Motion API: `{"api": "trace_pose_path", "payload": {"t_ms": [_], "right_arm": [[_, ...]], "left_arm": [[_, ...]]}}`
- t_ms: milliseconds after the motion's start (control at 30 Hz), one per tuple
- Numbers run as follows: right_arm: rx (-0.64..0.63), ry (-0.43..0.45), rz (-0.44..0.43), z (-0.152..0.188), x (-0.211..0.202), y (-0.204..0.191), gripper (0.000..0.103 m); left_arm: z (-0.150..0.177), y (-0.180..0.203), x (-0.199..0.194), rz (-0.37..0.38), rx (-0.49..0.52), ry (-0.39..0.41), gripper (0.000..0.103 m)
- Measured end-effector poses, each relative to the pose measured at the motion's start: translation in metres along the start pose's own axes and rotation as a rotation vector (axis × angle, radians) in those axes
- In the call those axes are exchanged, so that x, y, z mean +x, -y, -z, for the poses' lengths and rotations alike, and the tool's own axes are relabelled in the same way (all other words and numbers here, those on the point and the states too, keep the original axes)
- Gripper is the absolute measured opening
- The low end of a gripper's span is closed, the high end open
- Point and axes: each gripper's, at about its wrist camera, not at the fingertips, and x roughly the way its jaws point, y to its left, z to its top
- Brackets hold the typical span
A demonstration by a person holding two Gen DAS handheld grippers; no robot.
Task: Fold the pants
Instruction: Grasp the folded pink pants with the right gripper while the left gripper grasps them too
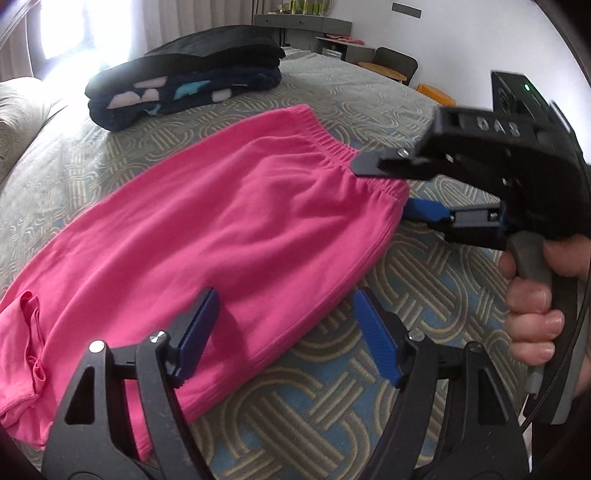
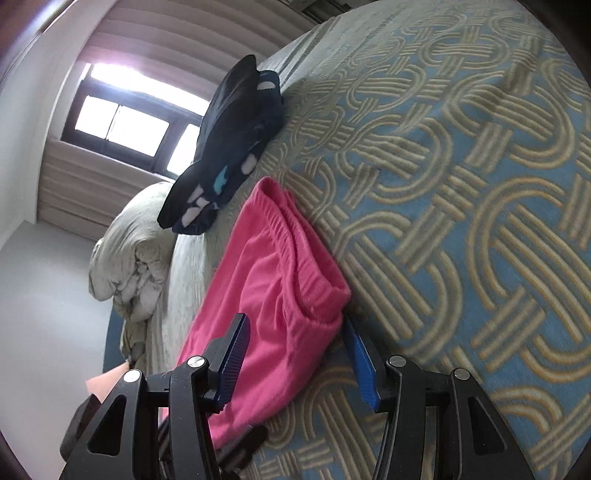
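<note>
Your pink pants (image 1: 229,221) lie folded lengthwise on the bed (image 1: 424,288); crosswise folds remain. Left tool (image 1: 286,338) apart at the side edge, right tool (image 1: 388,188) apart around the waistband corner.

a bed (image 1: 332,398) with a blue cover patterned in tan interlocking loops fills most of the room. a stack of dark folded clothes (image 1: 184,88) sits on it, the lower piece navy with pale and turquoise patches. a crumpled grey pillow (image 2: 125,258) lies at one end under a bright window (image 2: 122,122). a chair (image 1: 395,62) and grey desk (image 1: 303,22) stand by the far wall.
</note>
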Motion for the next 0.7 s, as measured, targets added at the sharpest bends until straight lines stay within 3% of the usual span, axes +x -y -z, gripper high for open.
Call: {"api": "trace_pose_path", "payload": {"t_ms": [233,400,533,633,700], "right_arm": [[0.052,-0.005,-0.045,-0.013,0.013,0.003,0.052],[0.043,-0.018,-0.028,-0.014,0.016,0.008,0.031],[0.044,-0.021,-0.041,-0.014,0.015,0.014,0.023],[0.025,-0.028,-0.048,-0.015,0.016,0.011,0.017],[0.026,-0.030,-0.080,-0.016,0.014,0.008,0.015]], "left_arm": [[-0.009,0.017,0.012,0.002,0.034,0.008,0.077],[-0.009,0.024,0.017,-0.001,0.047,0.025,0.080],[-0.009,0.027,0.018,0.007,0.057,0.048,0.080],[-0.012,0.033,0.018,0.016,0.074,0.063,0.069],[-0.016,0.034,0.018,0.051,0.070,0.069,0.068]]}}
